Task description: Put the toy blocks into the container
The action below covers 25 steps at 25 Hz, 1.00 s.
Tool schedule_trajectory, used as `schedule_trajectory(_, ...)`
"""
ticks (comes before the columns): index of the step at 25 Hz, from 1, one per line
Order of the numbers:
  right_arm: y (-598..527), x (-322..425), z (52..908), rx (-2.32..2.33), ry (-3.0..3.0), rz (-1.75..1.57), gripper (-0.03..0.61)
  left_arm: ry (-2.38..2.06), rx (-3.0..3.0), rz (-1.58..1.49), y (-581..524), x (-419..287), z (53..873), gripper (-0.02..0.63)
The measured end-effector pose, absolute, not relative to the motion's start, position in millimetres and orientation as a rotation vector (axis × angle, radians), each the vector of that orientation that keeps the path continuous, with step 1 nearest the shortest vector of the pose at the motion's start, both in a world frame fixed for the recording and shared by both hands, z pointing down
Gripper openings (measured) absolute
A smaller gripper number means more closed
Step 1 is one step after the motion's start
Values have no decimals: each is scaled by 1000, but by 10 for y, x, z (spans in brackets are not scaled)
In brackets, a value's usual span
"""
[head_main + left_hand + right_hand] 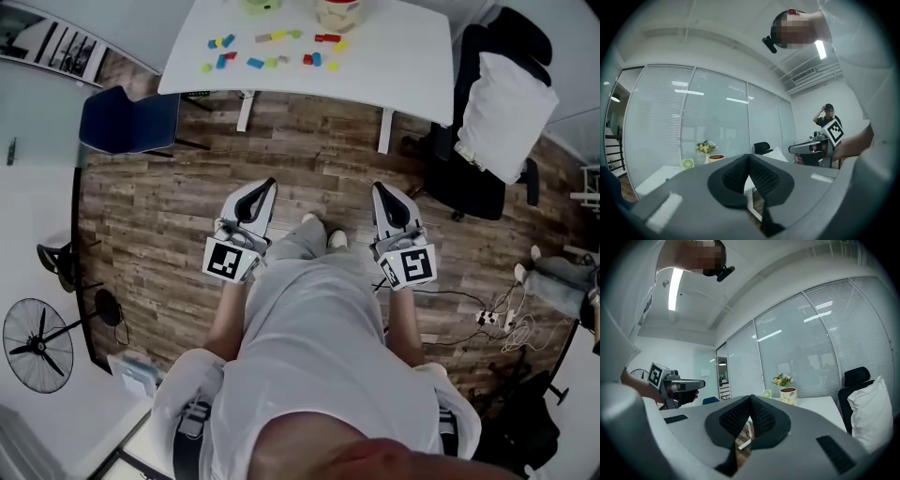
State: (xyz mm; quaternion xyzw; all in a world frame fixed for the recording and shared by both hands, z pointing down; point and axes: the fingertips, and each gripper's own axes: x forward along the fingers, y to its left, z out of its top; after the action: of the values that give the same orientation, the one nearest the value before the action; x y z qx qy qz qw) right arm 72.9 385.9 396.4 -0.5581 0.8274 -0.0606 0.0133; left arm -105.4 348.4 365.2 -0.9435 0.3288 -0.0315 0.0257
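the wood floor [309, 150] fills most of the head view. the white table [403, 56] stands at its far side, well apart from the person [319, 347], who stands back from it. a blue chair [127, 120] sits off to the left of the table, and a black chair [469, 169] with a white pillow [506, 103] on it sits to the right. the left gripper [269, 186] and the right gripper [378, 187] hang low on either side of the person's legs, tips aimed toward the table but nowhere near it. in the left gripper view the left gripper's ribbed pads [761, 176] meet at the tip with nothing between them. the right gripper view shows the same: the pads [761, 417] are pressed together and empty. the container [339, 13] stands on the table at the far edge, partly cut off by the top of the picture, and its inside cannot be seen. the toy blocks [255, 63] lie scattered over the near part of the tabletop, in front of the container and to its left, most of them apart from it. judging by this, no block has been picked up yet and the step in hand is only the approach. the next move calls for stepping up to the table, opening one gripper over a single block, setting the pads either side of it and closing on it before carrying it to the container.
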Motion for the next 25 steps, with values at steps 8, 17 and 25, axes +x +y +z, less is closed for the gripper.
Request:
schedule_trajectory(8,3481,356,4009,-1804,2567,-235,2,1013,-2909,1,3187,-1425,3623,-8)
schedule_trajectory(17,3107,-11,4037,-1841,2650,-206,2,1176,-2919,88,2770,-1861,3720,-9)
schedule_trajectory(25,2299,301,4014,-1831,2634,-120,2,1194,-2865,59,1951,-1560,3799,-8)
